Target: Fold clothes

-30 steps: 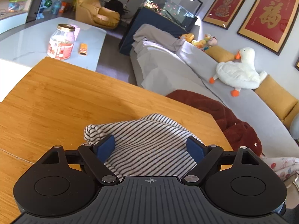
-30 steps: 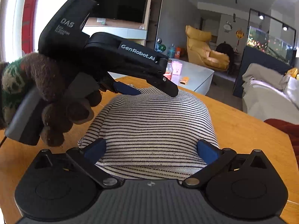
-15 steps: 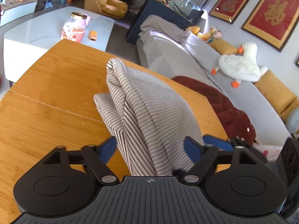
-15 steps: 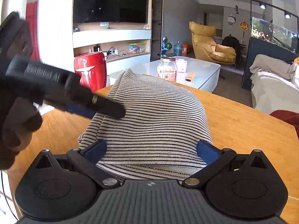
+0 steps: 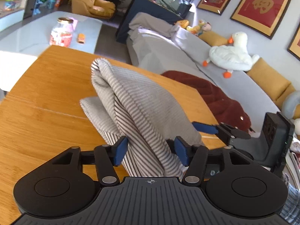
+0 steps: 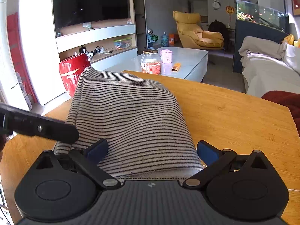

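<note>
left gripper [image 5: 150, 151]: jaws opening around bunched striped garment [image 5: 135, 108], letting the fold drop | right gripper [image 6: 151, 152]: spread wide beneath the hem, unclenched, supporting | wooden table [image 5: 46, 97]: folding surface

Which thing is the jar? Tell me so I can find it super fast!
Look past the wooden table to the pale coffee table behind it. The jar stands near its front edge: clear glass, gold lid, red label. Beside it are a small pink box and a flat orange packet.

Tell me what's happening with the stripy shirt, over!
Left gripper opening around a bunched fold. Right gripper straddles the hem, grip unclear. Stripy shirt heaped on wooden table. Nothing blocking.
</note>
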Motion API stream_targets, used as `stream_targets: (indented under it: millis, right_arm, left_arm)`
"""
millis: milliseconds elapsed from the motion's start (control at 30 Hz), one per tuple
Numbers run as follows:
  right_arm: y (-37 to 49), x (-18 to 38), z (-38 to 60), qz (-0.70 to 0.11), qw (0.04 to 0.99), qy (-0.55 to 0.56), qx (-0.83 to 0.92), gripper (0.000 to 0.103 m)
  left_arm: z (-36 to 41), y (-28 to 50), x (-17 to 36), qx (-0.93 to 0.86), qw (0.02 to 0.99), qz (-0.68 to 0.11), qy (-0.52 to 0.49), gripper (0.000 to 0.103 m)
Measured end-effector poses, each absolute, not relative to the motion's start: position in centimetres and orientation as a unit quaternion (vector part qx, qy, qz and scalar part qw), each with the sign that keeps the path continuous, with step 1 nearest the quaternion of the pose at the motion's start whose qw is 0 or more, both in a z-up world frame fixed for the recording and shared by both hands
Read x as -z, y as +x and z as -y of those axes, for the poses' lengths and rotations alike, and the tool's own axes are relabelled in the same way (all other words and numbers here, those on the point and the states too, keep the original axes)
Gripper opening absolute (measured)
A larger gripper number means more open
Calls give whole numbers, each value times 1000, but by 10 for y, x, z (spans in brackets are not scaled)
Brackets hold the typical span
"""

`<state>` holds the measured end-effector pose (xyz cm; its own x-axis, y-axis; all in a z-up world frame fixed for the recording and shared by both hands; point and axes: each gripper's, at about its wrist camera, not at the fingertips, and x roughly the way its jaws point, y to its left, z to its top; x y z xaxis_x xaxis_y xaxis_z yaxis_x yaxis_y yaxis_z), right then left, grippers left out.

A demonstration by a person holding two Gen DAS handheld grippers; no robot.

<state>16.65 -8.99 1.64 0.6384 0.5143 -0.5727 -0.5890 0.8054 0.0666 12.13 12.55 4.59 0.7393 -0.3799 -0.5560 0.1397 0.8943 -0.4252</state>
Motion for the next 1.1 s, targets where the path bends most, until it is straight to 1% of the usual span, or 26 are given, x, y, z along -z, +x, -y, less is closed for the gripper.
stream_targets:
  millis: [33,67,133,167,233,300,367,400,533,633,733,767,800,833,900,933,1000,1067,1100]
  right_arm:
    - [164,-17,87,-297,900,-69,-311,102]
    - [162,-19,84,-298,898,-75,-316,101]
    - [156,-22,77,-299,891,-90,-330,99]
    - [153,-26,74,-299,885,-98,-342,98]
    - [149,-35,75,-302,872,-100,-372,98]
    - [155,-48,89,-309,861,-69,-399,100]
    - [166,-56,103,-325,854,-34,-406,100]
    - [177,-57,109,-331,857,-3,-394,103]
    - [234,-51,121,-368,846,115,-367,103]
    - [283,-34,112,-407,832,149,-347,102]
    - [317,-7,92,-488,780,176,-351,94]
    - [321,0,85,-506,761,186,-361,81]
    - [315,-2,78,-498,756,185,-382,69]
    - [305,-10,73,-471,772,167,-394,67]
    - [283,-28,68,-406,796,137,-428,54]
    - [274,-35,67,-379,804,124,-440,53]
    - [269,-38,65,-368,818,96,-432,52]
    - [267,-32,58,-370,850,12,-374,52]
    - [264,-29,56,-362,863,-25,-350,58]
  left_arm:
    - [-127,124,-50,124,921,-322,-180,86]
    - [-126,129,-51,112,924,-320,-177,89]
    - [-123,143,-46,100,921,-335,-171,88]
    - [-120,149,-39,95,917,-349,-168,85]
    - [-118,156,-24,90,910,-371,-162,86]
    - [-127,154,-15,101,904,-372,-185,87]
    - [-143,154,-8,111,890,-380,-225,85]
    - [-145,153,-5,117,888,-382,-227,86]
    - [-146,151,0,125,889,-380,-223,86]
    - [-146,150,1,130,890,-378,-218,86]
    - [-147,151,2,134,890,-377,-218,86]
    - [-148,151,2,135,891,-376,-217,86]
    - [-148,151,3,137,891,-376,-215,86]
    - [-149,150,3,138,891,-375,-214,86]
    - [-152,149,4,144,891,-374,-214,86]
    - [-154,148,4,147,890,-373,-216,86]
    - [-154,148,4,148,892,-372,-211,86]
    - [-152,149,3,147,895,-370,-203,86]
    - [-151,149,3,146,895,-371,-201,86]
